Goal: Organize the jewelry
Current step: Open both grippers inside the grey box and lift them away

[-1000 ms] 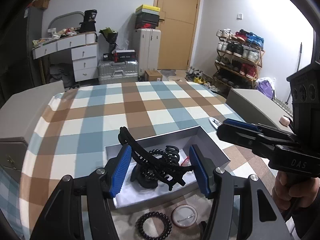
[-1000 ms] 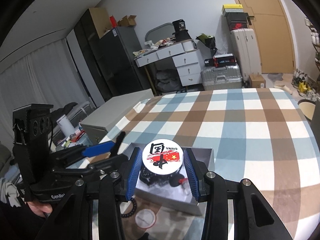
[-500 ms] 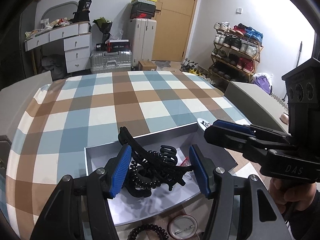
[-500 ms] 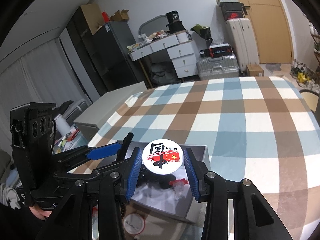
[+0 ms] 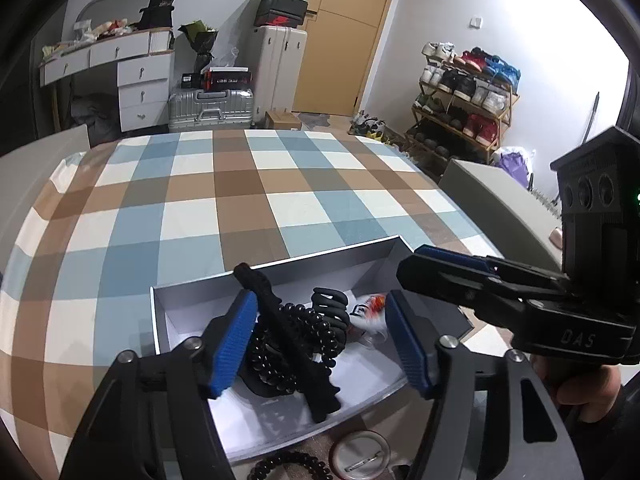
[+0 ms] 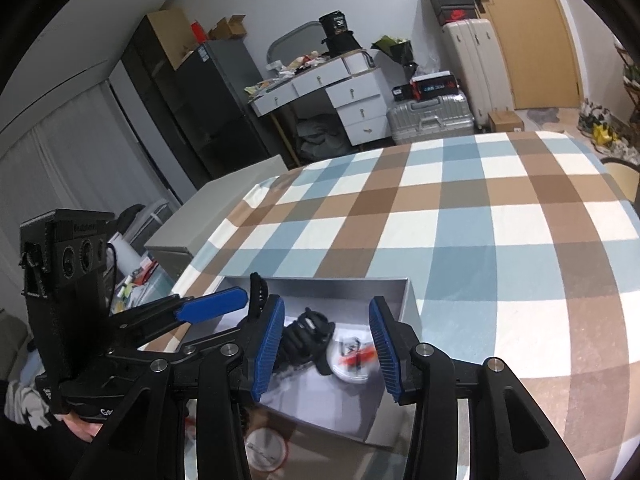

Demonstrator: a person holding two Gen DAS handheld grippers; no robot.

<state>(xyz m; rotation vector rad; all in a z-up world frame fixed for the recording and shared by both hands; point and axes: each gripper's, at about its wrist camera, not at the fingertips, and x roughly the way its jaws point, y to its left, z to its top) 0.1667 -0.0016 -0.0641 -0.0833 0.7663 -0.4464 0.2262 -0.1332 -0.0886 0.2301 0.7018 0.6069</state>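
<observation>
Right wrist view: right gripper (image 6: 328, 344) spread wide, empty, over the grey box (image 6: 412, 304).
Badge (image 6: 354, 360) lies blurred inside box beside hair claw (image 5: 288, 332); left gripper (image 5: 320, 340) wide, claw between fingers, grip unclear.

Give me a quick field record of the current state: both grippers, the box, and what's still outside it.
left gripper: open, over the box, hair claw between its fingers, grip unclear
right gripper: open, nothing held
box: open; holds hair claw, black bead bracelet, round badge
outside, near edge: second bead bracelet, pin badge face-down
</observation>
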